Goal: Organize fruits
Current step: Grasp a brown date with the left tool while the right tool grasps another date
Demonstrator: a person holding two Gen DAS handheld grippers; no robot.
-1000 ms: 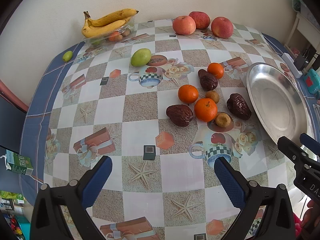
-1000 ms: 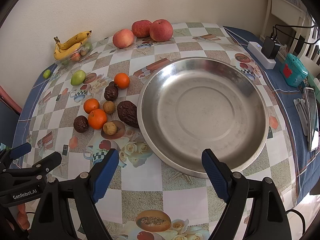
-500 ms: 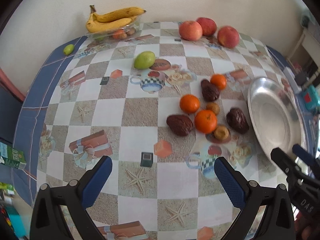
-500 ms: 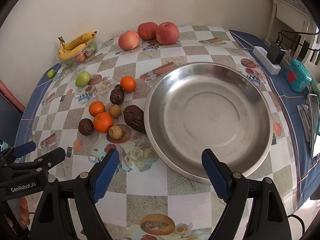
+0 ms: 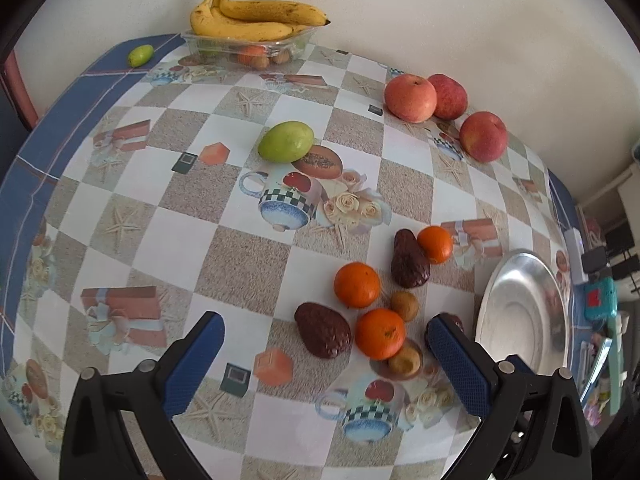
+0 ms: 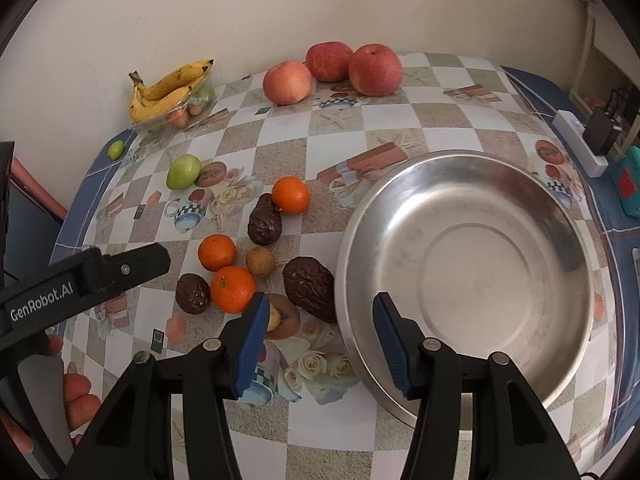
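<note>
Loose oranges (image 6: 233,289) and dark fruits (image 6: 310,287) are clustered just left of the empty metal bowl (image 6: 568,216), likely for loading; left gripper (image 5: 324,354) is held apart, right gripper (image 6: 320,332) is closing on nothing.

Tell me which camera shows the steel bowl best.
The right wrist view: the steel bowl shows nearly whole, its inside empty, with only the near rim behind the right gripper. The left wrist view shows the steel bowl small, squeezed edge-on at the right.
</note>
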